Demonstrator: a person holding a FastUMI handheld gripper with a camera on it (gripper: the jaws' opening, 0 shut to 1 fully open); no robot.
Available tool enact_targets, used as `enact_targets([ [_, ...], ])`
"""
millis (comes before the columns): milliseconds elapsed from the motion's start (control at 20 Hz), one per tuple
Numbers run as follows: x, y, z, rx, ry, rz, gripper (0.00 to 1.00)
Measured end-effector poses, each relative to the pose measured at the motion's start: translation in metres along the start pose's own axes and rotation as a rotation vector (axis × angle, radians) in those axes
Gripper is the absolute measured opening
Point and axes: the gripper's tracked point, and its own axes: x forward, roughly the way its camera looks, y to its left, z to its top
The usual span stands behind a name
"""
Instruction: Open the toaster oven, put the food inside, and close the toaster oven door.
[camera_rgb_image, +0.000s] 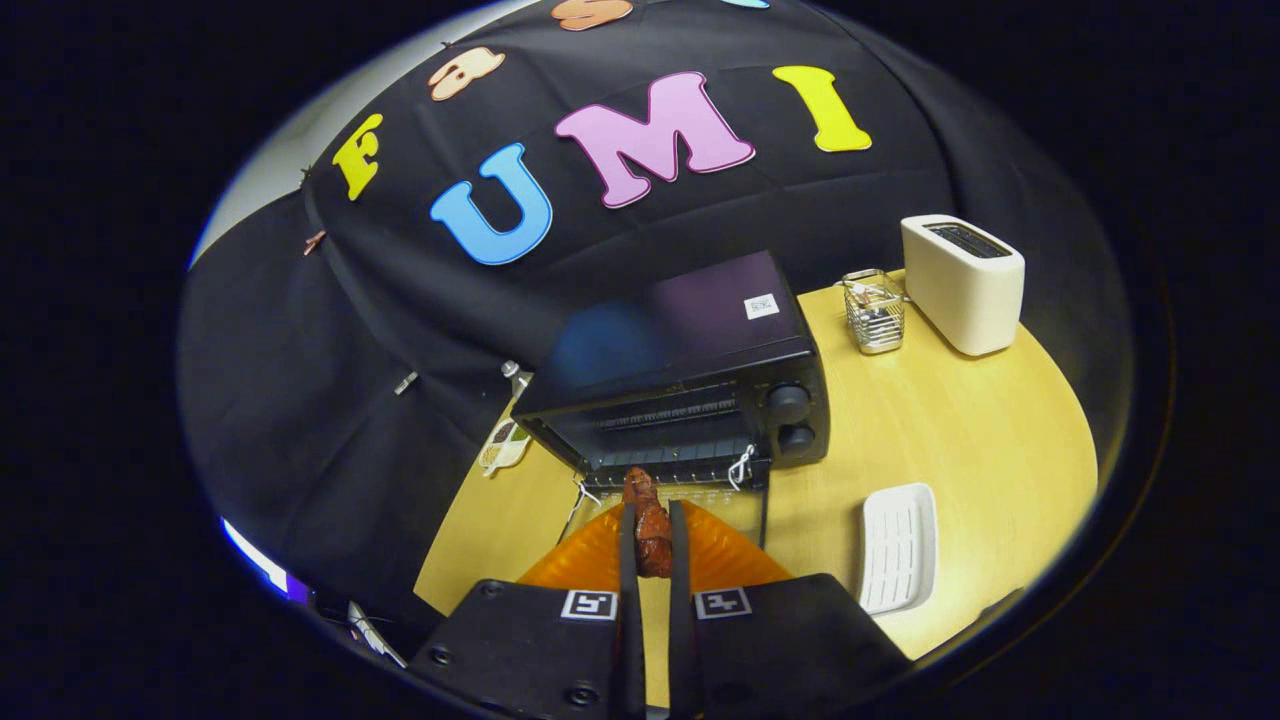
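A black toaster oven (690, 350) stands on the round wooden table (950, 430), its two knobs on the right side. Its glass door (764, 512) is folded down toward me, so the wire rack (665, 420) inside is bare to view. White string loops hang at both ends of the door's handle. My gripper (652, 512) is shut on a brown, glazed piece of food (652, 535), which stands upright between the fingers. The food's top end is just above the lowered door, a little short of the oven's mouth.
A white ribbed dish (898, 545) lies on the table right of my fingers. Beyond the oven on the right stand a wire basket (873, 310) and a white slot toaster (962, 283). A small pale object (502, 445) lies left of the oven by the cloth wall.
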Motion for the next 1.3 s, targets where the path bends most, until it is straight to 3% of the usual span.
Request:
enact_targets([
  [350,0.070,0.025,0.000,0.079,-0.071,-0.024,0.13],
  [600,0.123,0.013,0.004,0.109,-0.114,-0.074,0.13],
  [950,0.176,0.012,0.005,0.199,-0.131,-0.055,0.13],
  [1300,0.194,-0.013,-0.005,0.124,-0.114,-0.136,0.18],
])
